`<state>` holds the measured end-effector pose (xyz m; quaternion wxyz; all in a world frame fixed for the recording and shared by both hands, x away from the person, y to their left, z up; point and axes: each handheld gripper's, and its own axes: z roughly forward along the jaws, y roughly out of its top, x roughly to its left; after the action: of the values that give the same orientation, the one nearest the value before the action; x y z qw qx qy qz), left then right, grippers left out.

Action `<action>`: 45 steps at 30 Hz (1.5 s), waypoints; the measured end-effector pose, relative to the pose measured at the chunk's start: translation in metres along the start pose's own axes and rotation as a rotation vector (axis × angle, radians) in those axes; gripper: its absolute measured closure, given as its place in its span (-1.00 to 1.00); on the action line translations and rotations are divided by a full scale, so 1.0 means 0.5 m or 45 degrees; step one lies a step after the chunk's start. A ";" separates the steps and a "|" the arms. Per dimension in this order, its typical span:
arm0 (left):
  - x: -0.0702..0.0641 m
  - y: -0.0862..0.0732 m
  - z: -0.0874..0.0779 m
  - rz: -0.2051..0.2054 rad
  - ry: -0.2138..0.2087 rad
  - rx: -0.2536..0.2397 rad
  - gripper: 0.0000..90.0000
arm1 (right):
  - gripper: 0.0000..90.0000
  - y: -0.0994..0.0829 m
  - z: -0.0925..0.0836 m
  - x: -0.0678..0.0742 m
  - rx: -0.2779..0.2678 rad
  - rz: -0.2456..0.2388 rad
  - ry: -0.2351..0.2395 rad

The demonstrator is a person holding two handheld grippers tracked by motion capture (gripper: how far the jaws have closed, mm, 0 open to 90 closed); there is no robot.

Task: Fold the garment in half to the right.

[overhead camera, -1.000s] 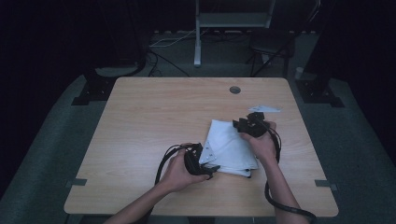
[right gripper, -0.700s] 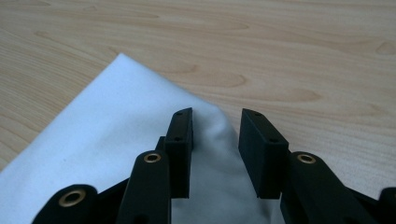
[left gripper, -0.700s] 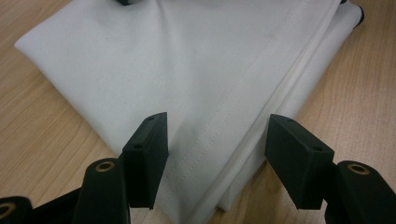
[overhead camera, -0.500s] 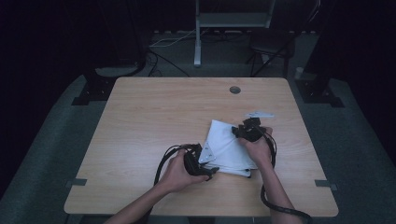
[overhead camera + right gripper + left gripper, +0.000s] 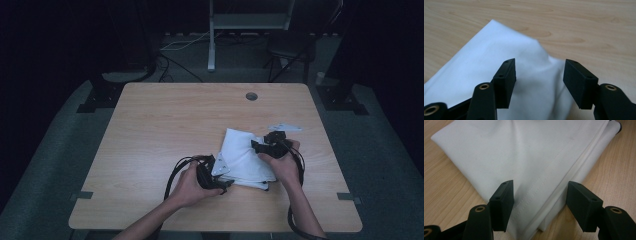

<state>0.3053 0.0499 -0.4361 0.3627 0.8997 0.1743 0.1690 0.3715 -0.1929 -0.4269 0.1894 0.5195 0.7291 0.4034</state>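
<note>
The right claw (image 5: 261, 147) has just been opening: its jaws stand apart over the far right corner of the folded white cloth (image 5: 245, 159), and in the right gripper view the pads flank a soft hump of fabric (image 5: 534, 82) without pressing on it. I judge this as a release, the corner being let down onto the stack now that this fold is laid over.

The left claw (image 5: 226, 183) sits at the near left edge of the cloth with its jaws apart too. In the left gripper view the stitched hem (image 5: 541, 195) runs between the two pads, and neither pad pinches it; the layered edges lie flat on the worktop (image 5: 165, 125) just ahead of that claw.

Against the earlier frames, the right hand has come in from the cloth's far right side and sunk toward it, so the claw now hangs over the fabric rather than beyond its edge. The left hand has kept its place, and the cloth lies on the same patch of worktop, between the two claws, its outline now tidier on the right.

The small grey plate (image 5: 285, 127) lies on the worktop just beyond the right claw.
</note>
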 end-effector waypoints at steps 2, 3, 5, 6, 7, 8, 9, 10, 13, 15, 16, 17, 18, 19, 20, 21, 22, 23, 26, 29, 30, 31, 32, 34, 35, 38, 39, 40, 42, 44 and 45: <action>-0.002 -0.001 -0.001 -0.004 0.009 0.001 -0.13 | -0.06 -0.015 -0.014 0.002 0.006 0.000 0.011; -0.003 -0.001 -0.002 -0.003 0.009 0.003 -0.13 | -0.07 -0.023 -0.022 0.005 0.007 0.003 0.026; -0.004 -0.002 -0.002 -0.004 0.011 0.001 -0.13 | -0.08 -0.036 -0.036 0.006 0.004 0.013 0.043; -0.004 -0.002 -0.003 -0.004 0.011 0.001 -0.13 | -0.07 -0.043 -0.045 0.007 -0.001 0.026 0.049; -0.004 -0.002 -0.003 -0.004 0.012 0.002 -0.13 | -0.07 -0.049 -0.054 0.007 -0.003 0.036 0.060; -0.005 -0.002 -0.003 -0.006 0.014 0.003 -0.13 | -0.07 -0.054 -0.061 0.008 -0.001 0.038 0.082; -0.005 -0.002 -0.004 -0.003 0.014 0.007 -0.13 | -0.06 -0.059 -0.068 0.011 0.005 0.039 0.095; -0.006 -0.002 -0.004 -0.006 0.015 0.008 -0.13 | -0.06 -0.064 -0.075 0.015 0.014 0.036 0.107; -0.007 -0.003 -0.004 -0.014 0.017 0.007 -0.13 | -0.05 -0.076 -0.090 0.027 0.034 0.010 0.134; -0.008 -0.002 -0.005 -0.015 0.018 0.010 -0.13 | -0.04 -0.082 -0.093 0.036 0.059 -0.007 0.142; -0.009 -0.002 -0.005 -0.014 0.021 0.013 -0.13 | -0.04 -0.085 -0.093 0.041 0.066 -0.017 0.148; -0.009 -0.002 -0.006 -0.016 0.021 0.014 -0.13 | -0.04 -0.088 -0.092 0.043 0.073 -0.024 0.151; -0.010 -0.002 -0.006 -0.017 0.024 0.014 -0.13 | -0.03 -0.089 -0.091 0.044 0.076 -0.023 0.150; -0.011 -0.003 -0.007 -0.016 0.024 0.015 -0.13 | -0.03 -0.091 -0.089 0.045 0.078 -0.025 0.149; -0.011 -0.003 -0.008 -0.017 0.024 0.014 -0.13 | -0.03 -0.093 -0.086 0.045 0.083 -0.024 0.149; -0.012 -0.004 -0.008 -0.019 0.024 0.013 -0.13 | -0.03 -0.095 -0.083 0.046 0.087 -0.020 0.150; -0.013 -0.005 -0.009 -0.022 0.024 0.011 -0.13 | -0.03 -0.097 -0.080 0.046 0.087 -0.019 0.151; -0.013 -0.005 -0.009 -0.022 0.023 0.013 -0.13 | -0.03 -0.098 -0.079 0.047 0.094 -0.017 0.151; -0.012 -0.005 -0.011 -0.029 0.016 0.016 -0.13 | -0.04 -0.099 -0.073 0.048 0.101 -0.018 0.152; -0.012 -0.005 -0.012 -0.035 0.016 0.021 -0.13 | -0.04 -0.096 -0.068 0.049 0.104 -0.025 0.153; -0.012 -0.005 -0.013 -0.035 0.017 0.023 -0.13 | -0.04 -0.095 -0.067 0.049 0.104 -0.026 0.152; -0.012 -0.005 -0.013 -0.036 0.018 0.023 -0.13 | -0.04 -0.093 -0.064 0.050 0.107 -0.032 0.149; -0.012 -0.006 -0.014 -0.038 0.018 0.024 -0.13 | -0.04 -0.091 -0.062 0.050 0.107 -0.035 0.148; -0.011 -0.007 -0.016 -0.039 0.023 0.029 -0.13 | -0.04 -0.087 -0.057 0.054 0.111 -0.046 0.141; -0.010 -0.008 -0.017 -0.044 0.021 0.028 -0.13 | -0.05 -0.085 -0.053 0.055 0.108 -0.049 0.139; -0.006 -0.013 -0.020 -0.060 0.030 0.028 -0.13 | -0.05 -0.078 -0.042 0.063 0.111 -0.060 0.137; -0.003 -0.015 -0.022 -0.067 0.031 0.029 -0.13 | -0.05 -0.076 -0.040 0.065 0.111 -0.061 0.137; -0.001 -0.016 -0.023 -0.074 0.029 0.028 -0.13 | -0.05 -0.073 -0.036 0.068 0.113 -0.066 0.137; 0.002 -0.018 -0.025 -0.080 0.033 0.031 -0.13 | -0.05 -0.069 -0.030 0.072 0.114 -0.065 0.137; 0.007 -0.021 -0.027 -0.091 0.039 0.033 -0.13 | -0.05 -0.065 -0.022 0.077 0.112 -0.071 0.141; 0.010 -0.022 -0.029 -0.092 0.039 0.038 -0.13 | -0.05 -0.063 -0.019 0.078 0.108 -0.076 0.140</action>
<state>0.3013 0.0681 -0.4334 0.3523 0.8954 0.2148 0.1671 0.3308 -0.1653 -0.4404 0.1389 0.4822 0.7699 0.3944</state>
